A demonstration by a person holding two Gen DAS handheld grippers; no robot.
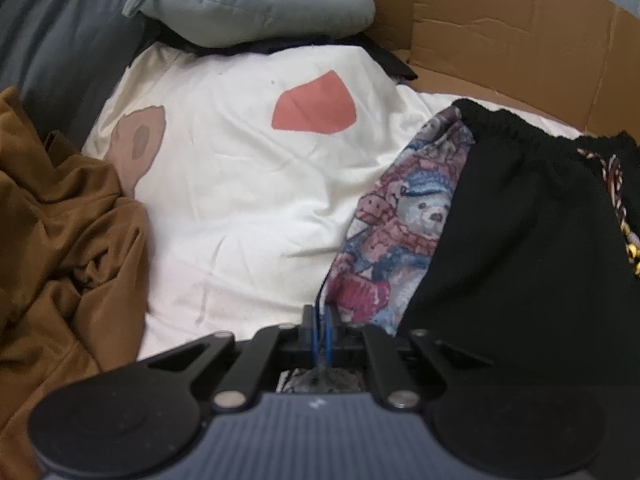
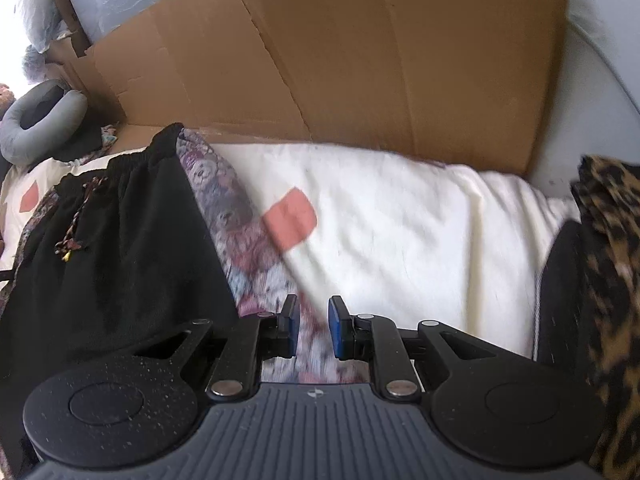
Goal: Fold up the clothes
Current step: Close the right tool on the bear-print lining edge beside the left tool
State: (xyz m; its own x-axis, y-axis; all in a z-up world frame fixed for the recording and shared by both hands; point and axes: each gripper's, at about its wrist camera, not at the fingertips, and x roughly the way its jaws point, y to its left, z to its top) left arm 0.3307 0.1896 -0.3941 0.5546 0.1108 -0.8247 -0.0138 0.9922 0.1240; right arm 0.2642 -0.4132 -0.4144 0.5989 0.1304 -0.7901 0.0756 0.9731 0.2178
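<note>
Black shorts (image 1: pixel 520 220) with an elastic waistband, a braided drawstring (image 1: pixel 612 184) and teddy-bear patterned side panels (image 1: pixel 400 232) lie flat on a cream sheet (image 1: pixel 240 184). My left gripper (image 1: pixel 323 320) is shut, its blue pads pinching the lower edge of the near patterned panel. In the right wrist view the same shorts (image 2: pixel 120 248) fill the left side, and their other patterned panel (image 2: pixel 240 232) runs down under my right gripper (image 2: pixel 314 320). That gripper stands open with a narrow gap, just above the panel's lower end, and its pads are not pressing the cloth.
A crumpled brown garment (image 1: pixel 60 240) lies at the left. A grey bolster pillow (image 1: pixel 248 4) sits at the back. A cardboard wall (image 2: pixel 340 60) borders the far side. At the right are a leopard-print cloth (image 2: pixel 612 280) and a dark item (image 2: pixel 568 288).
</note>
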